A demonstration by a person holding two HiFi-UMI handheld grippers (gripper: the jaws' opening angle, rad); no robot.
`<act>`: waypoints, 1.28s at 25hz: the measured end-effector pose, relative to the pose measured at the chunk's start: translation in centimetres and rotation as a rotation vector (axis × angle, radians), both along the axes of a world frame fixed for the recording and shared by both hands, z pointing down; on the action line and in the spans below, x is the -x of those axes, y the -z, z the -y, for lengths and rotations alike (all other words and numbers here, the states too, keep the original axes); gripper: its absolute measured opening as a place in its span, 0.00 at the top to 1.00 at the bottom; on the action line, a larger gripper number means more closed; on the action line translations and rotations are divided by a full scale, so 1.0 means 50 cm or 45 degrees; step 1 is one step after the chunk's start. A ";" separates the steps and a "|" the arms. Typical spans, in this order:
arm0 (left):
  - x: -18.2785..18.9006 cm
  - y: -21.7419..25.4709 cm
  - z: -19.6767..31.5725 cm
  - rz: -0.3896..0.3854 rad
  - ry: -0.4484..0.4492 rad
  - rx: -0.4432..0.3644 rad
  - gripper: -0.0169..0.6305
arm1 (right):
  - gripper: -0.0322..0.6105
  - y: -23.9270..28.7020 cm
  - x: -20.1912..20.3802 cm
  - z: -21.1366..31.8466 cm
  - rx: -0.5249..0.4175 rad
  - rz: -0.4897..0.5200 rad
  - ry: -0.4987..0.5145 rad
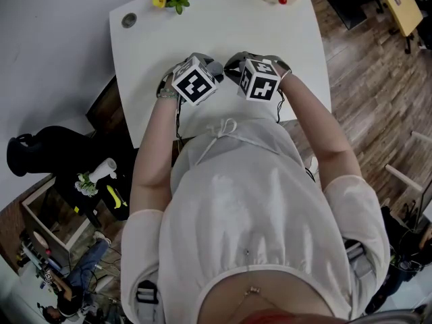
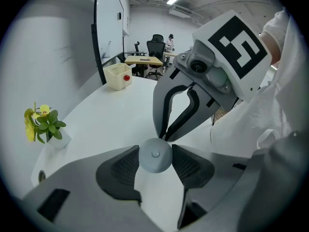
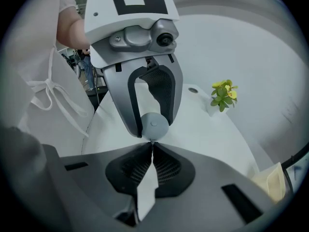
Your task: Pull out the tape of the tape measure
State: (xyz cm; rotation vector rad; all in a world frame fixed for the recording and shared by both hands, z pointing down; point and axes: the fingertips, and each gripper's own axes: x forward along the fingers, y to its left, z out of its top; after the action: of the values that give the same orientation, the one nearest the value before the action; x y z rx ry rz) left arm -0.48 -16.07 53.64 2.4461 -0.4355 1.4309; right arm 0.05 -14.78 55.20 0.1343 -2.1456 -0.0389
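While the left gripper (image 2: 155,164) clamps the round tape measure (image 2: 155,153) over the table (image 2: 111,117), the right gripper (image 3: 152,149) faces it head-on, jaws pressed together at its rim, likely on the tab, so the pull runs straight away from the left.

Tape measure (image 2: 155,154) looks smooth matt plastic (table (image 1: 223,25) likewise smooth).

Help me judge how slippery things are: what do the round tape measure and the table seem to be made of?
Tape measure: looks like moulded plastic, plain grey and matt, with a small centre button; no shine that would suggest metal. Table: smooth white top with a soft sheen, probably laminate or painted board; the core cannot be told.
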 end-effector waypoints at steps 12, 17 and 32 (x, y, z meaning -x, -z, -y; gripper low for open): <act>0.013 -0.008 0.006 -0.045 0.067 -0.015 0.62 | 0.93 -0.006 -0.012 0.006 0.120 -0.047 -0.124; 0.015 -0.004 0.007 -0.063 0.094 -0.028 0.62 | 0.93 -0.007 -0.029 0.012 0.139 -0.064 -0.207; 0.054 -0.006 0.014 -0.061 0.180 -0.073 0.62 | 0.93 -0.026 -0.101 0.025 0.185 -0.061 -0.463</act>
State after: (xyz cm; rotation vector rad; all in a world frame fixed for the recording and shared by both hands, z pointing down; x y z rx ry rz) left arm -3.18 -16.75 53.95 2.4342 -0.6333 1.3167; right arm 5.10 -16.05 56.49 0.4312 -2.0384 0.3210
